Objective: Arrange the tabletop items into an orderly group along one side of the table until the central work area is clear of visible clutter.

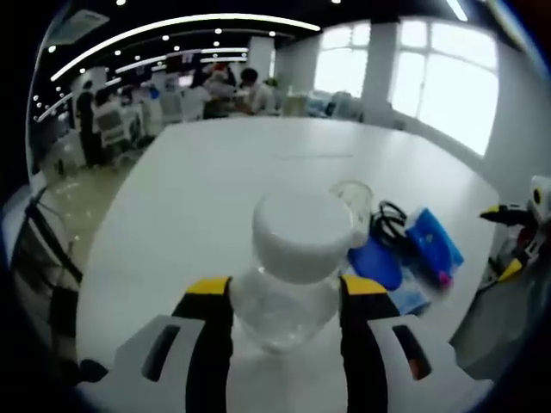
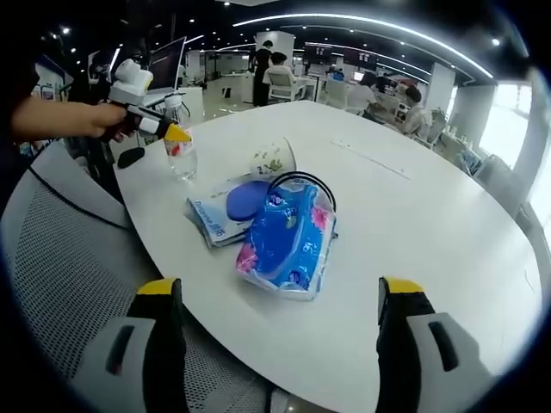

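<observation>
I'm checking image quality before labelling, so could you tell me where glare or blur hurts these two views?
Left gripper view: the windows blow out white, and the bottle in the left claw looks soft. Right gripper view: evenly lit, the blue packet sharp, the table edge bowed by the fisheye.

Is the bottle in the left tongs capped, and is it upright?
Capped and upright. The bottle has its white cap on, and stands on the table between the left tongs; the right gripper view shows it upright.
</observation>
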`<state>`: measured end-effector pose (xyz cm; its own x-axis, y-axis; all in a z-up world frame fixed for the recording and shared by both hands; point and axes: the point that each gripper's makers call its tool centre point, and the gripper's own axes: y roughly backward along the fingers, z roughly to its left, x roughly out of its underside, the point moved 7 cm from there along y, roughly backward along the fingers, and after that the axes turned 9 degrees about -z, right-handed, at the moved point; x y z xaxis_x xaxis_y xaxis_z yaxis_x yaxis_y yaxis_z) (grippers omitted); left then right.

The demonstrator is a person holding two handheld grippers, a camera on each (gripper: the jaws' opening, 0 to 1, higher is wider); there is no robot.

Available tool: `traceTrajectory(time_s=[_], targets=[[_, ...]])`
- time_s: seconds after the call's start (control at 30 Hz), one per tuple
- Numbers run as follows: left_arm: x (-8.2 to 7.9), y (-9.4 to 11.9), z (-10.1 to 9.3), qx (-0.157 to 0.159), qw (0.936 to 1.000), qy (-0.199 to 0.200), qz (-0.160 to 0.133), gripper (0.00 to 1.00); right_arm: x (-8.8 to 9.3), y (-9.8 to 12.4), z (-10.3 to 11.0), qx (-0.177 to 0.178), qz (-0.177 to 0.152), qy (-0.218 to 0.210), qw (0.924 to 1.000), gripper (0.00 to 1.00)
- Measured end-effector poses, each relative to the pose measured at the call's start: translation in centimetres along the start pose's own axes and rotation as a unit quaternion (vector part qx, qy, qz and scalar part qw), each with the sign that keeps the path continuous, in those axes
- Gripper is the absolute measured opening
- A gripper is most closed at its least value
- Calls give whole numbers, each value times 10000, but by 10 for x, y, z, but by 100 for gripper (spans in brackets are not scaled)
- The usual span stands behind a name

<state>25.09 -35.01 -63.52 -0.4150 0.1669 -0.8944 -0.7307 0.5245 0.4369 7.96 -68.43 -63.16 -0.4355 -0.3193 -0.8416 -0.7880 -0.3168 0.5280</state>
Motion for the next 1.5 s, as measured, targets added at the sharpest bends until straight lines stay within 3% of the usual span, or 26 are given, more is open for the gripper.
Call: traceTrajectory(time_s=[0.3, 0.8, 1.13, 1.5], targets=[[-4, -6, 7, 203, 9995, -236, -1, 45, -4, 1, 1, -25, -181, -95, 9998, 95], [-34, -35, 30, 603, 9974, -350, -168, 45, -6, 1, -1, 18, -286, -234, 9993, 98], [-52, -60, 32, 1173, 9906, -636, -301, 45, -5, 0, -1, 5, -216, -234, 9995, 99], [-62, -84, 36, 1476, 9857, -801, -161, 45, -2, 0, -1, 18, -138, -230, 9996, 98]])
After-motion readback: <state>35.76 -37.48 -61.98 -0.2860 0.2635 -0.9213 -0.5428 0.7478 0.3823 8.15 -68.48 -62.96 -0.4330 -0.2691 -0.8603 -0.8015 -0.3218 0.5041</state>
